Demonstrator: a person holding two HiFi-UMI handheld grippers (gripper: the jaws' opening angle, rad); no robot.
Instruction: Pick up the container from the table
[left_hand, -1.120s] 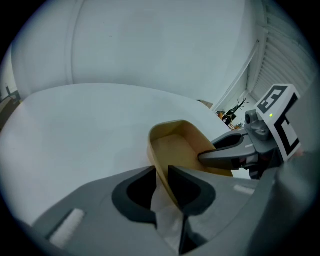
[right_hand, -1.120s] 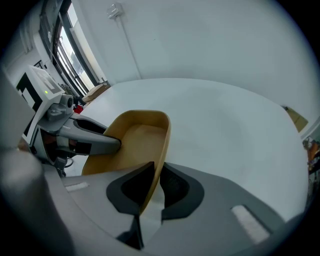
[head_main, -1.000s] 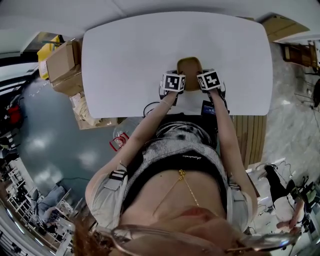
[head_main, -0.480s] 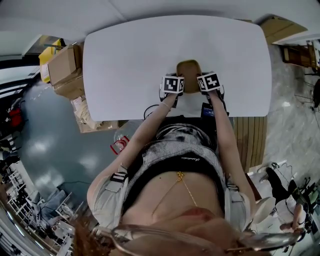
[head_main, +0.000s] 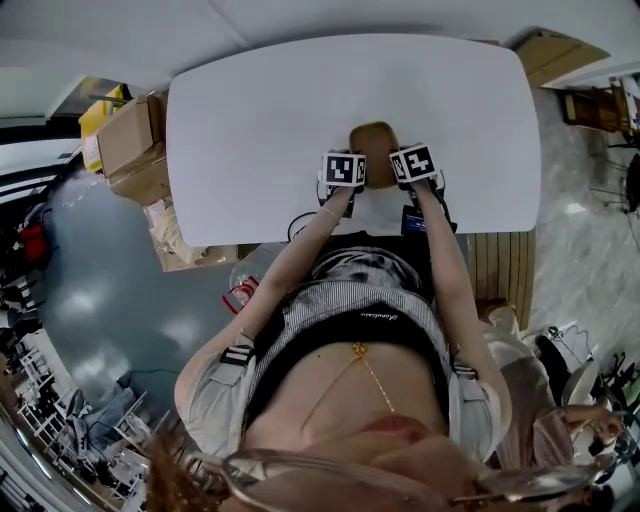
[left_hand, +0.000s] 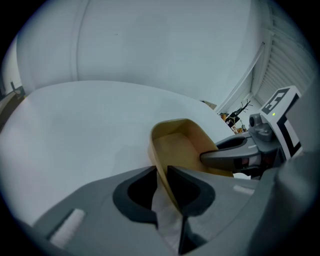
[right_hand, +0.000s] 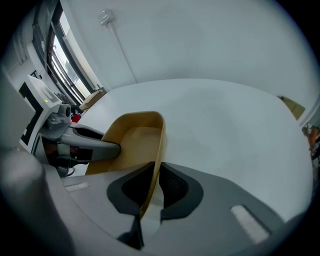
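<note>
Grey jaws of the left gripper (left_hand: 161, 172), low centre in the left gripper view, are pinched almost together on one thin side wall of the tan container (left_hand: 177, 145). One jaw is inside the tub and one outside, with the wall filling the gap. The right gripper (right_hand: 155, 167), low centre in its own view, has the same arrangement on the opposite wall, jaws closed down to the wall's thickness. Each view also shows the other gripper's finger reaching in over the far rim. The container looks empty, open-topped, and upright or close to it.

Head view: the container sits just right of frame centre, close to the table's near edge, between the two marker cubes. The white table (head_main: 260, 130) is bare around it. Cardboard boxes (head_main: 125, 135) stand on the floor at upper left, well apart from the work.

Change over the last second: very little. Both grippers keep the same stations either side of the container. The group has drifted slightly left and down in frame, but the table outline has shifted with it, so I read this mostly as head motion.

Judgement: the two-sided grasp looks established, and the lift is the step due. I cannot tell whether the base has left the tabletop yet. The thin walls may flex, so both hands should rise level.
</note>
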